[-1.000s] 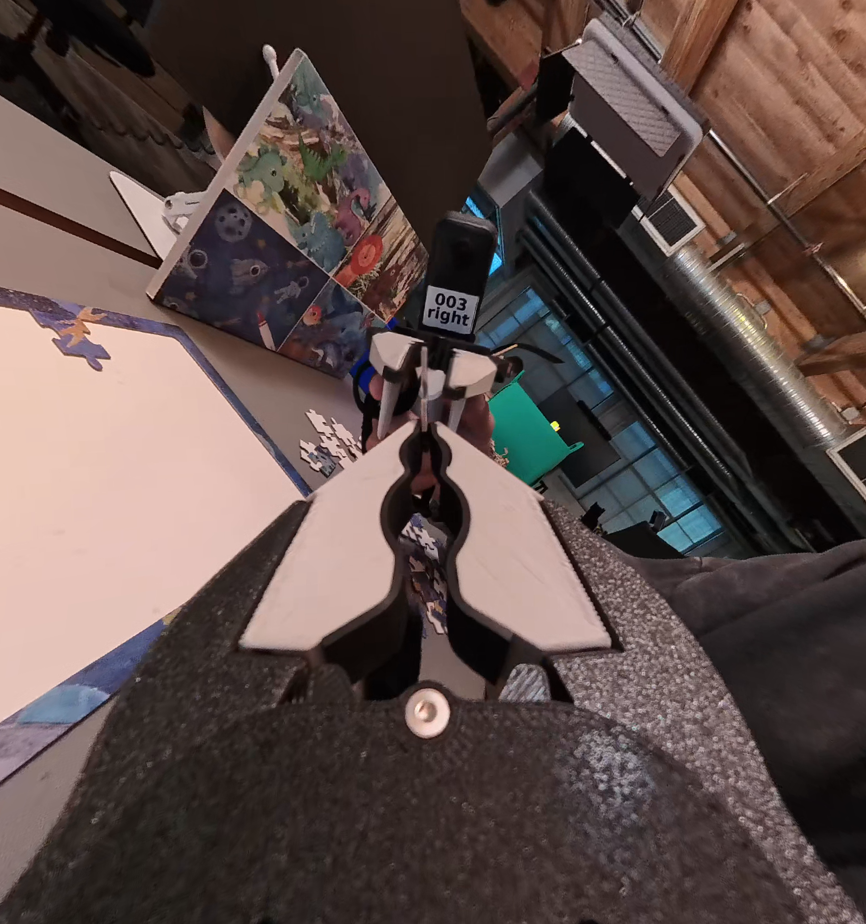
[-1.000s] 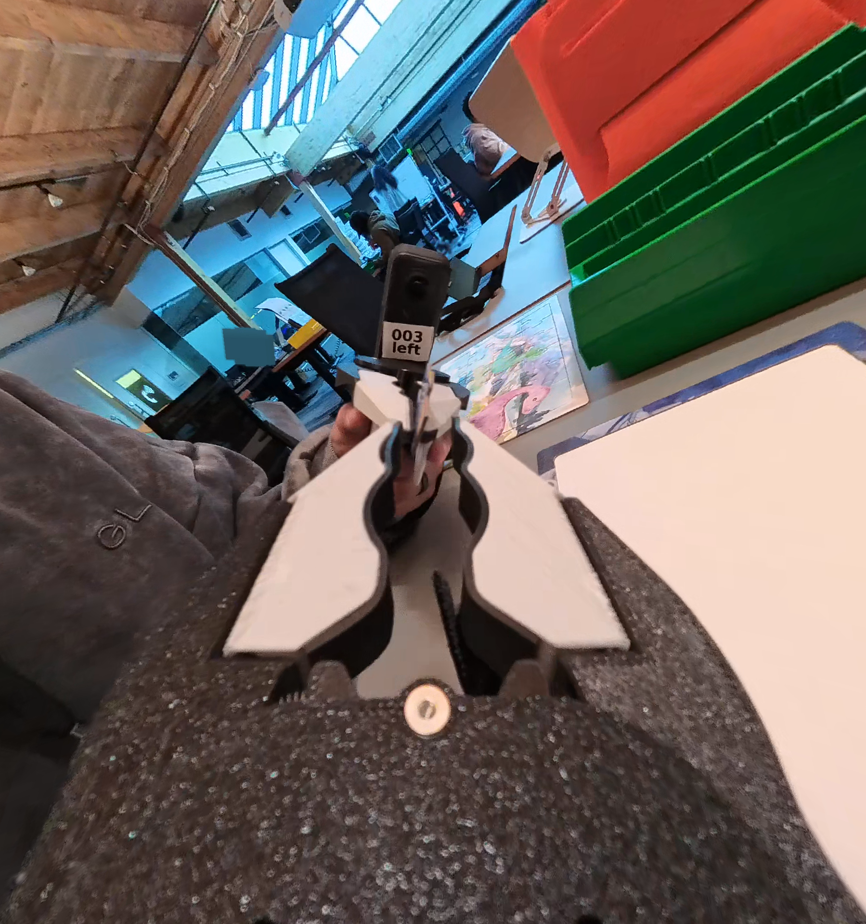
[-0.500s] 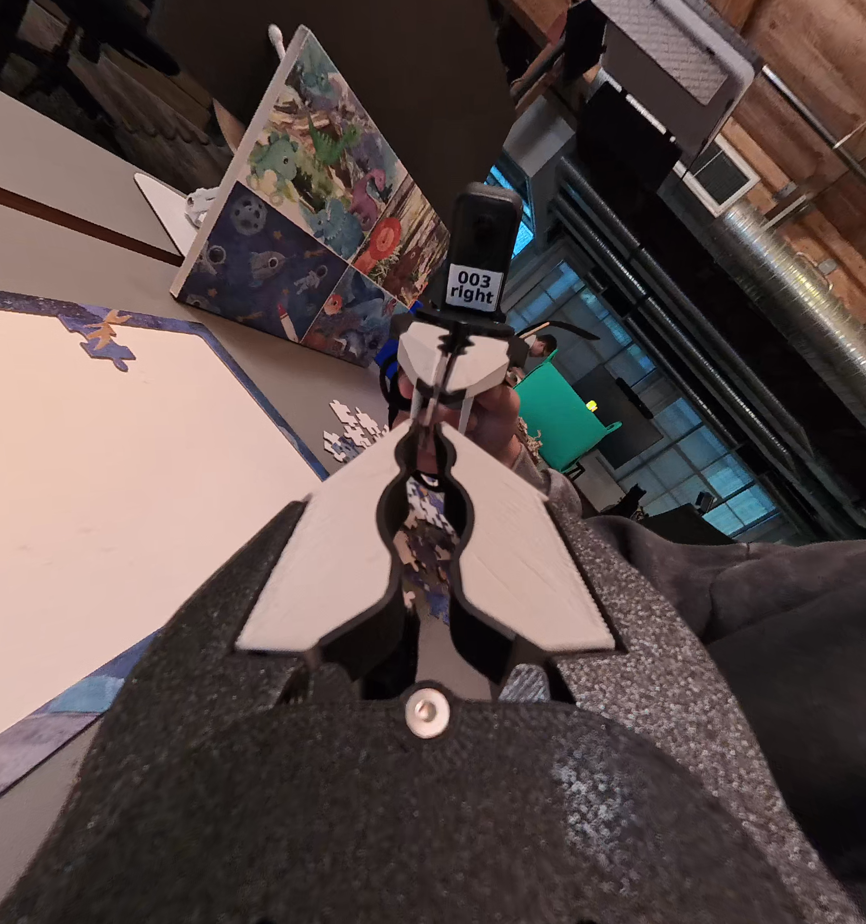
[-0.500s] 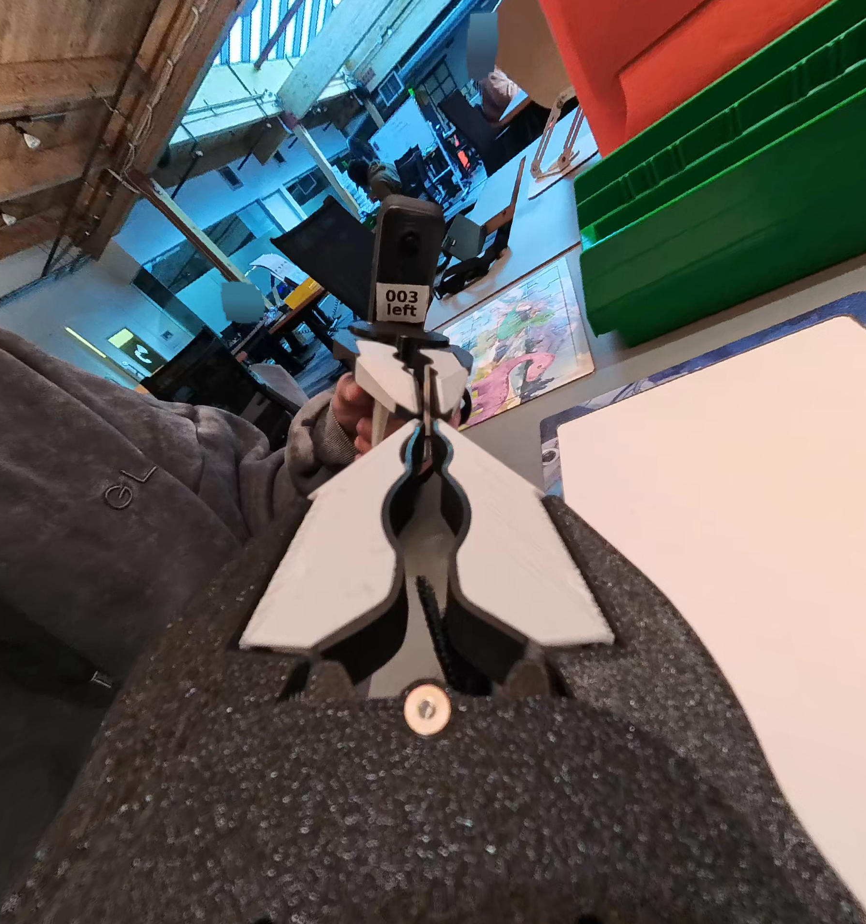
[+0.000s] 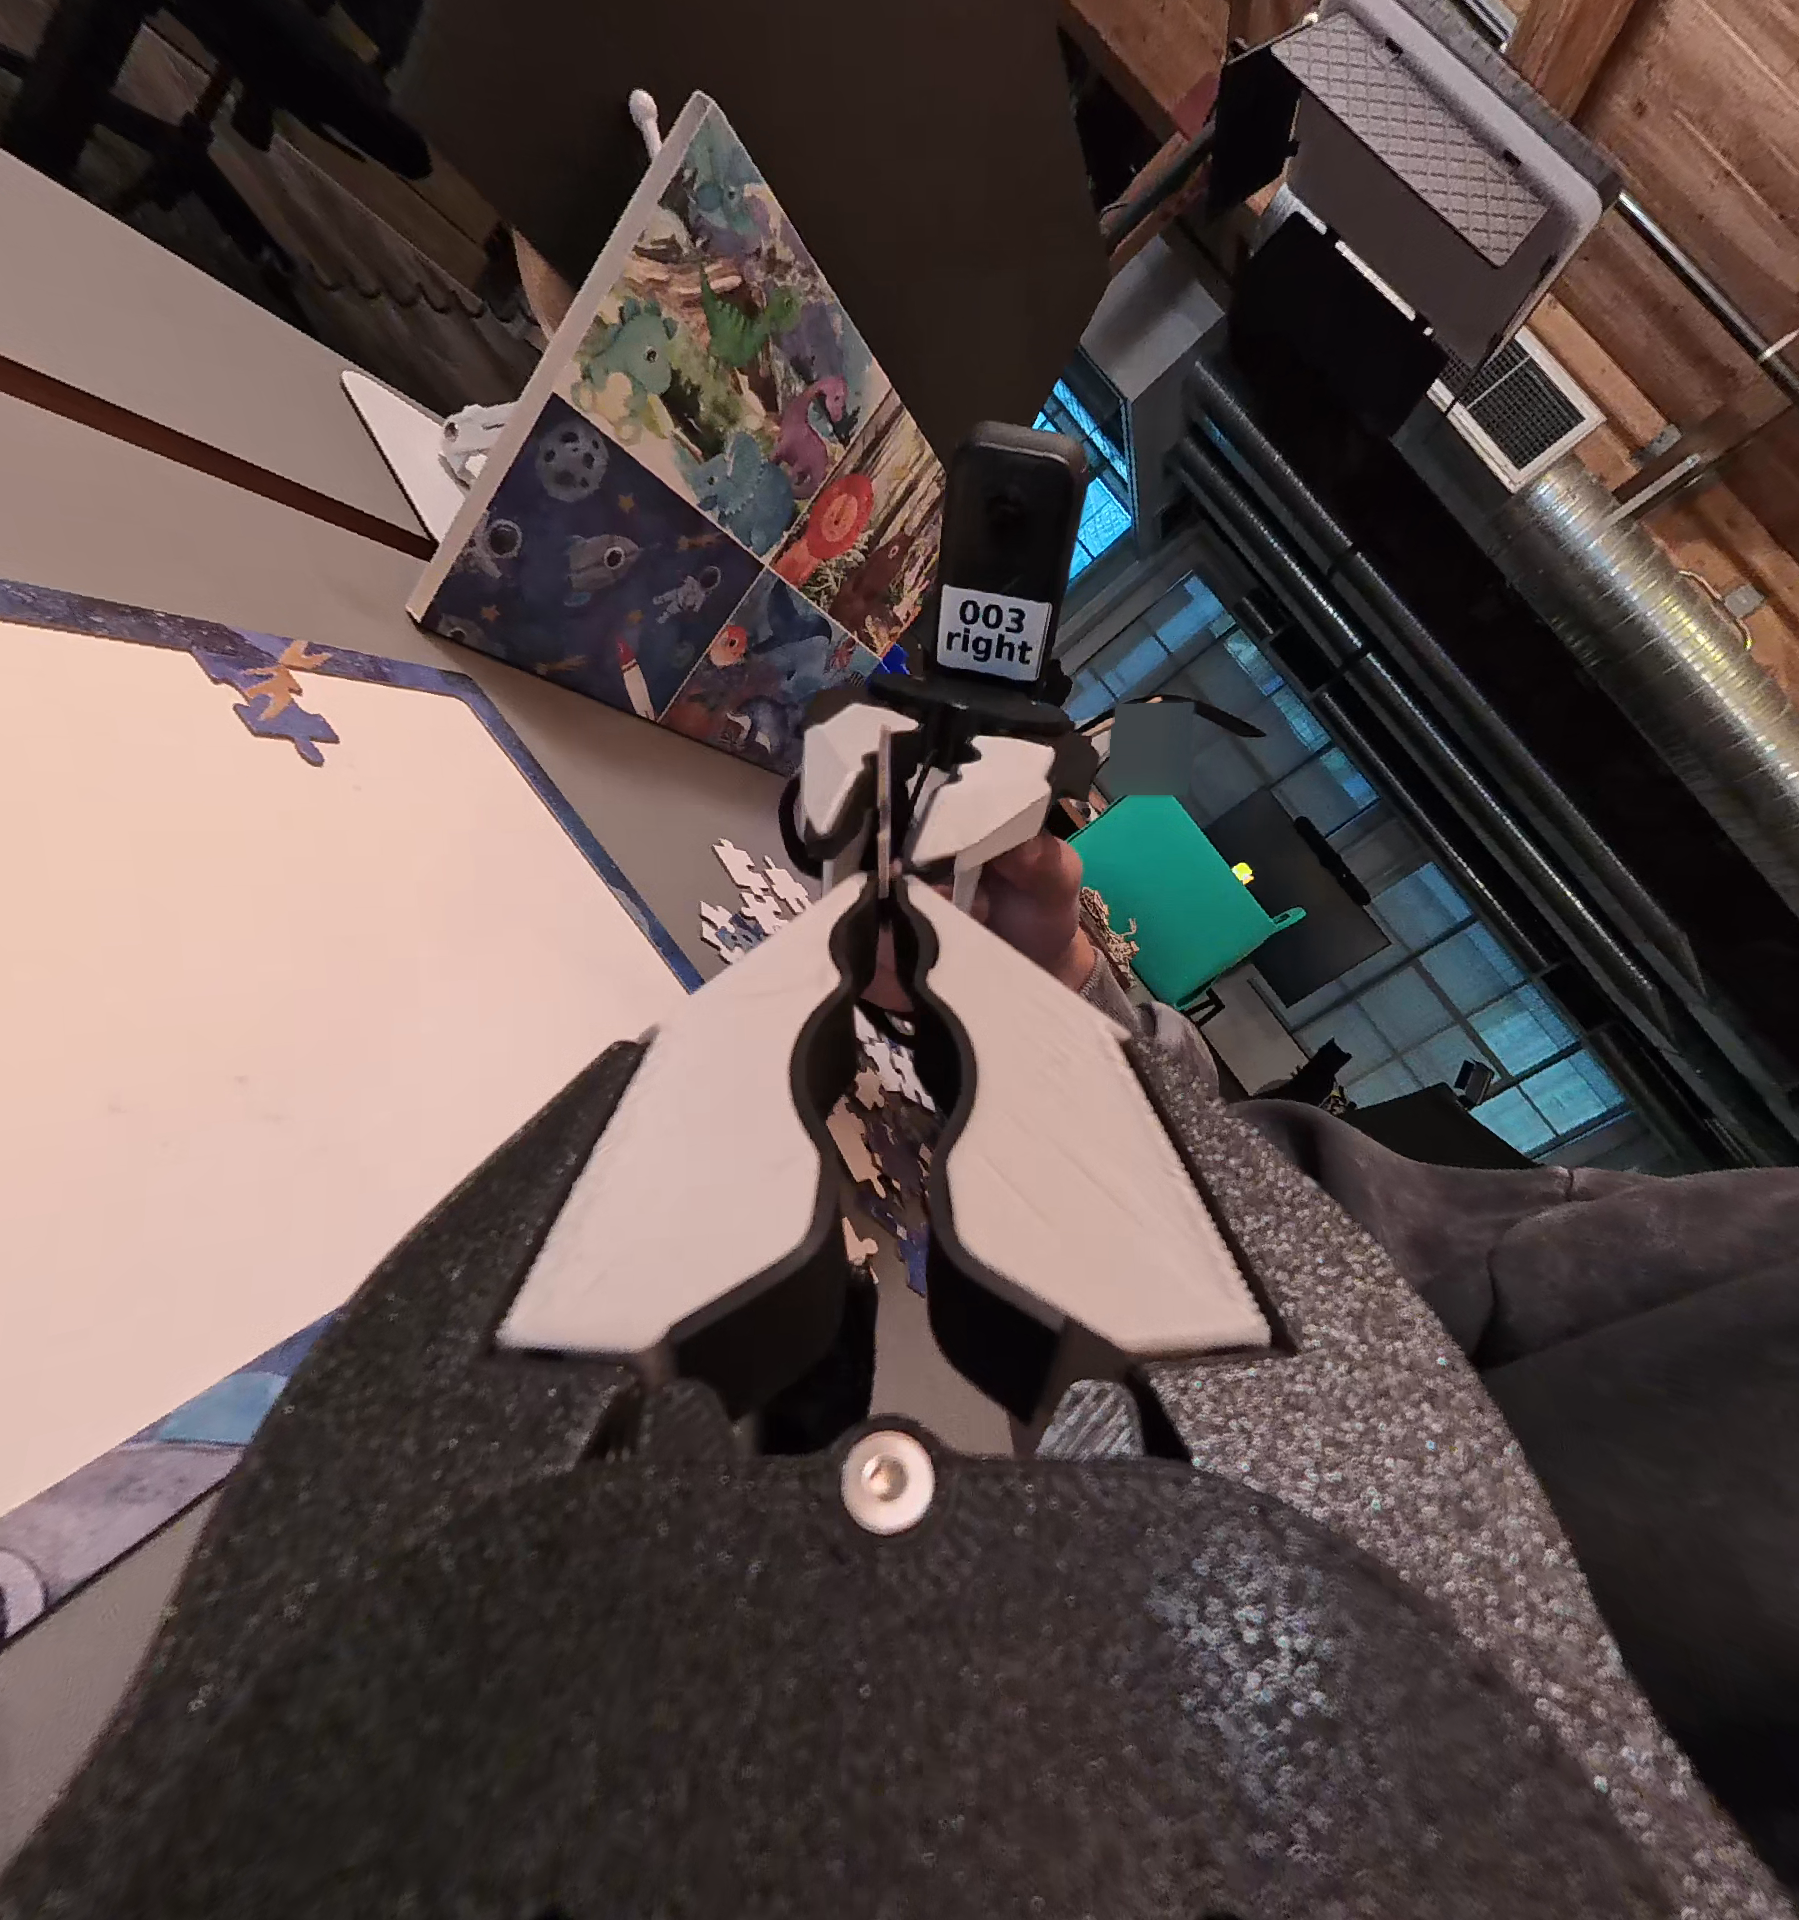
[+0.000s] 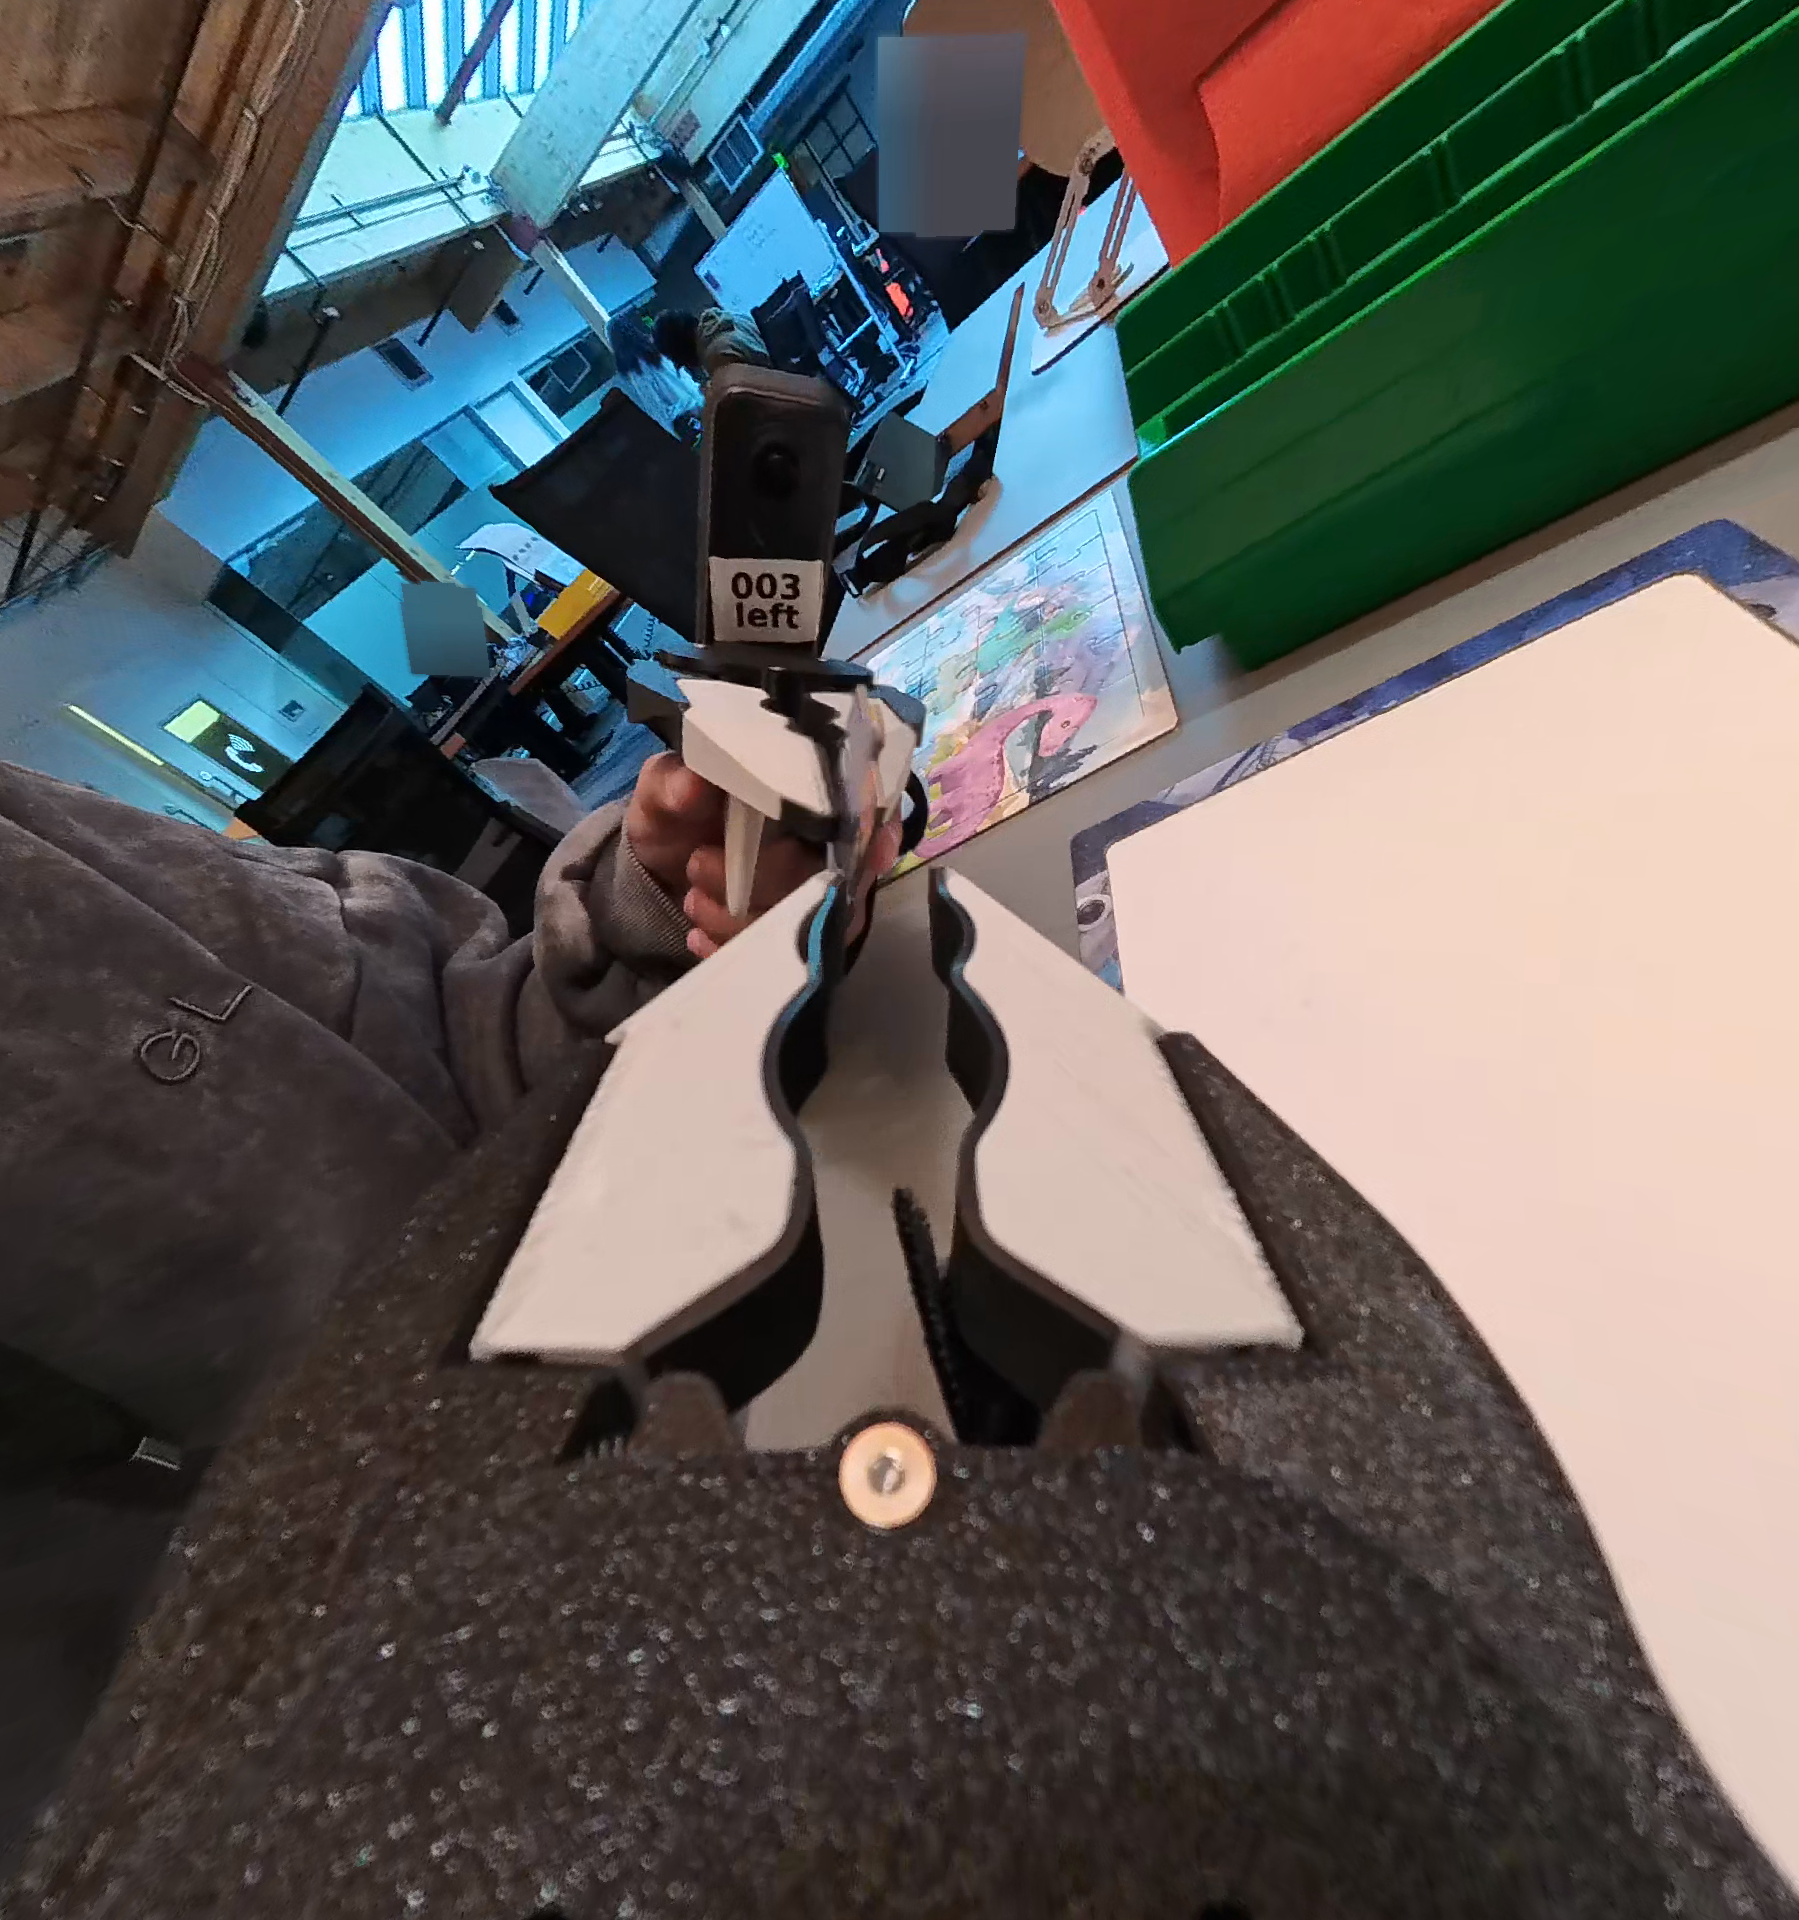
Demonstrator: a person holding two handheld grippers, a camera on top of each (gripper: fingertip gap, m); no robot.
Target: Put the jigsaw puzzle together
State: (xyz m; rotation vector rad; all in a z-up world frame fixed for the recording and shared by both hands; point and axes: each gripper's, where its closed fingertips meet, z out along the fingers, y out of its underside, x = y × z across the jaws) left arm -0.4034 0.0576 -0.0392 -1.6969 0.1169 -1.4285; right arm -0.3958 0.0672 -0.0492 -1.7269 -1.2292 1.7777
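- Your left wrist view looks low along its jaws, across the surface point(image 5: 136, 457), facing the right gripper point(image 5: 890, 883) close ahead.
- Your right wrist view faces back at the left gripper point(image 6: 853, 883).
- Both share the puzzle board point(image 5: 199, 935) point(image 6: 1497, 987).

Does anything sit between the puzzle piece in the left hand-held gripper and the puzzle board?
Nothing visible does. The left hand-held gripper pinches the puzzle piece, and the puzzle board lies mostly bare right beside it. The right hand-held gripper, open, faces it tip to tip, off that path.
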